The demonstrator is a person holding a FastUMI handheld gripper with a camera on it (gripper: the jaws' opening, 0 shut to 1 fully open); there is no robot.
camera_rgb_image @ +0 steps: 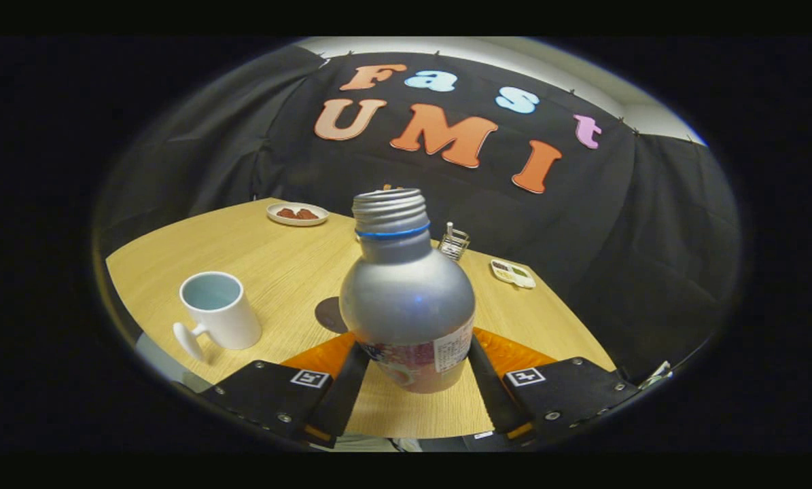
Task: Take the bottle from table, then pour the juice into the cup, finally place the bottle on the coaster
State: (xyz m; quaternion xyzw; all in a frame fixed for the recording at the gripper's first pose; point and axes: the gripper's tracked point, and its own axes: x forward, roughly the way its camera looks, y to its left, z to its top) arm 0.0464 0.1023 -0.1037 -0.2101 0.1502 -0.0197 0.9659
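- Two fingers of the tool (pixel 414 370) pressed on the lower body of the bottle (pixel 406 299), one on each side, so the tool was clamped on it at a medium spread.
- One bottle, silver metal with a threaded, uncapped neck and a blue ring below the threads, stood close to upright between the fingers; its base seemed to hang just clear of the desk (pixel 290 261), though I could not be sure of the gap.
- Judged from this, the take step was done or nearly done, and the pour was the step coming up.
- One white cup (pixel 219 316) stood on the desk at about ten o'clock from the bottle, handle turned toward the tool, its pale blue inside looking empty.
- Next, the bottle would need carrying toward ten o'clock until its mouth sat above the cup's rim, then tipping that way slowly; the open neck means a fast tilt could spill.
- One dark round coaster (pixel 329 314) lay on the desk just beyond the bottle at about eleven o'clock, partly hidden by it, between bottle and cup.
- Farther off lay a small plate (pixel 297 214) with reddish pieces at eleven o'clock, a little wire rack (pixel 454 243) at one o'clock, and a small tray (pixel 512 273) at two o'clock.
- Writing: the bottle's paper label (pixel 453 348) carried fine print too small to read, and no brand could be made out.
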